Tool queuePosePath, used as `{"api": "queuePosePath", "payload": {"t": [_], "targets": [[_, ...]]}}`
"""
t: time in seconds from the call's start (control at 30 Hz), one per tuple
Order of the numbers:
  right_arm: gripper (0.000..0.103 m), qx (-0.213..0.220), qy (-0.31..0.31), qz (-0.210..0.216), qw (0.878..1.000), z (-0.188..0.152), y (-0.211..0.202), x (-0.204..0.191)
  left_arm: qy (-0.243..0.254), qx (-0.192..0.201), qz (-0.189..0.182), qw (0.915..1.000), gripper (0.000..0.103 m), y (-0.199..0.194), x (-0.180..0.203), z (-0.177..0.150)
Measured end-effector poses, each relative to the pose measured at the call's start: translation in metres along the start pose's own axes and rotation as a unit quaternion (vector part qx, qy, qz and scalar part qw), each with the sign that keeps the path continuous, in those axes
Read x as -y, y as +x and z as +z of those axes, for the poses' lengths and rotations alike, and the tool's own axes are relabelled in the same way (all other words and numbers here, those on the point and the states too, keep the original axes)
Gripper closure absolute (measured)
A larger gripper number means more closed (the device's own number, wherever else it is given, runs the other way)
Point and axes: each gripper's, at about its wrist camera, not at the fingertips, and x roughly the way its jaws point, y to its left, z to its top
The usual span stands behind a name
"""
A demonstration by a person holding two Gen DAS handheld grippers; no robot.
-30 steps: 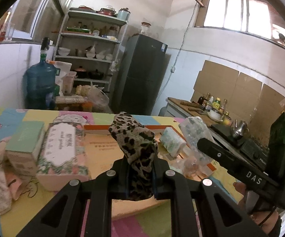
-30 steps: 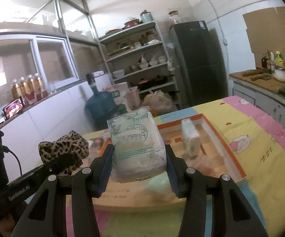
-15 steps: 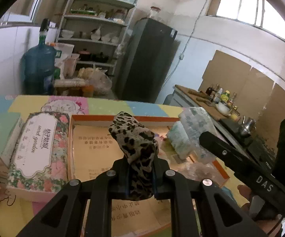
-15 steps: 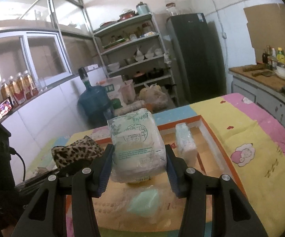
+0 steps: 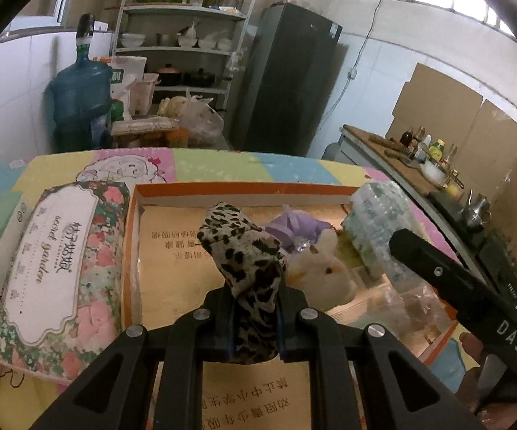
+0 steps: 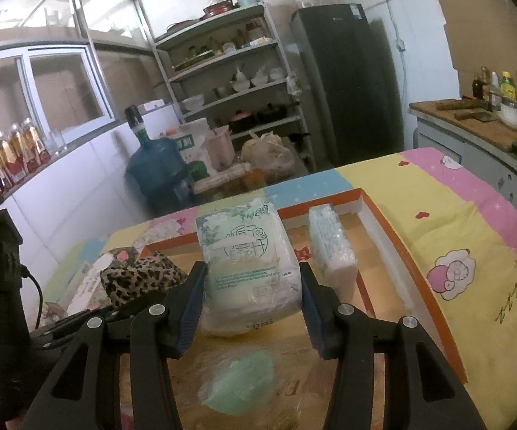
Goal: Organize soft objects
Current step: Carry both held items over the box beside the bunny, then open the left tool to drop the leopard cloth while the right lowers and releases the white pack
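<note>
My left gripper (image 5: 254,319) is shut on a leopard-print cloth (image 5: 247,254) and holds it over the orange-rimmed cardboard tray (image 5: 244,190). The cloth also shows in the right wrist view (image 6: 140,279). My right gripper (image 6: 251,308) is shut on a plastic-wrapped tissue pack (image 6: 247,251) above the same tray (image 6: 376,215); the pack also shows in the left wrist view (image 5: 376,222). In the tray lie a white plush toy (image 5: 322,272), a purple soft item (image 5: 294,227), a small tissue pack (image 6: 330,243) and a green item in clear plastic (image 6: 240,383).
A floral tissue box (image 5: 57,268) lies left of the tray on the colourful tablecloth (image 6: 455,222). Behind the table stand a blue water jug (image 5: 79,96), a shelf rack (image 5: 186,36) and a dark fridge (image 5: 287,79). A counter with bottles (image 5: 419,150) is at right.
Both grippers have moved forward and down over the tray with their loads still held. The white plush toy and purple item have come into the left wrist view.
</note>
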Motion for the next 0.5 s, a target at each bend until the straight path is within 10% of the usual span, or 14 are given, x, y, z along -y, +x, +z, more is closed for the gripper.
{"api": "queuePosePath", "payload": {"t": [0.5], "targets": [[0.052, -0.027, -0.002, -0.004, 1.000, -0.001, 0.017, 0.005, 0.005, -0.028, 0.010, 0.9995, 0.086, 0.015, 0.000, -0.006]]}}
